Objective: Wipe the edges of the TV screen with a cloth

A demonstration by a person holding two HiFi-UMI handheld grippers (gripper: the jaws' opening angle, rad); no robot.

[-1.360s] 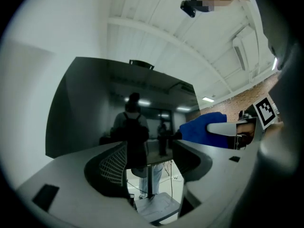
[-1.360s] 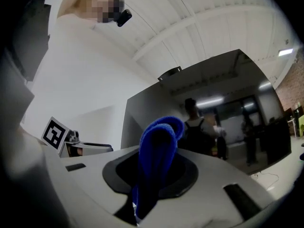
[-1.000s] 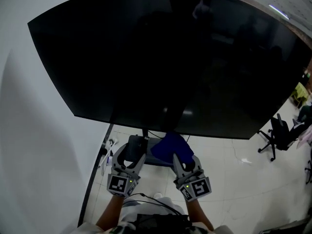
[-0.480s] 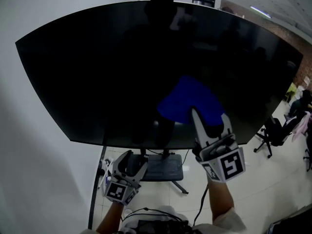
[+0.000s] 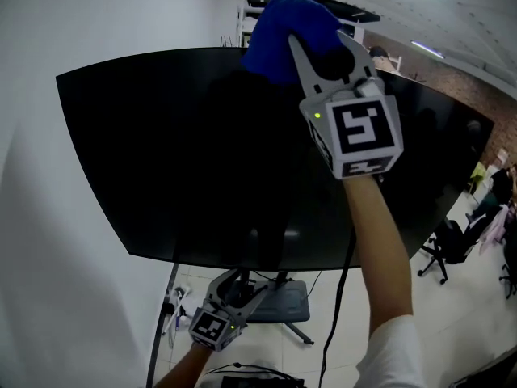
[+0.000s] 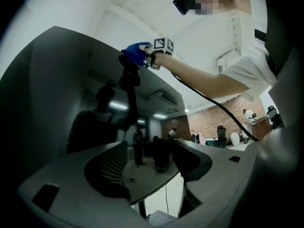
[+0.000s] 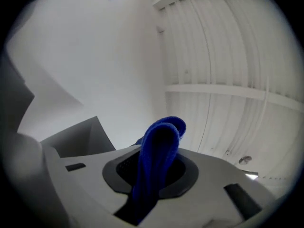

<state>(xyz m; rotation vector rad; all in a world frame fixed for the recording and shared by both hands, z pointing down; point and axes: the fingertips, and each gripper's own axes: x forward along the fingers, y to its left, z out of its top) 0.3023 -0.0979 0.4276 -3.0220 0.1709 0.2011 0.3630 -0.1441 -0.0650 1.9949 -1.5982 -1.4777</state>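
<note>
Although dark and blank across its whole broad face, first to note: the TV screen (image 5: 202,160), upright on its stand (image 5: 279,297) beside the white wall (image 5: 48,176). Up from the middle of the panel half a second ago, and from down by the stand a second ago, to the very top edge now: right gripper (image 5: 319,32), arm stretched overhead. Clamped on the blue cloth (image 5: 279,27), jaws nearly together with a thick fold pinched between and standing up past the tips. Bunched at or just over the upper rim near the centre; hard to tell whether actually pressing on the bezel. Judged as the start of the edge wipe proper, with a sweep along the top probably next. Hanging low beneath the bottom edge: left gripper (image 5: 240,285), jaws wide apart with nothing between, idle and pointed up at the glass.
</note>
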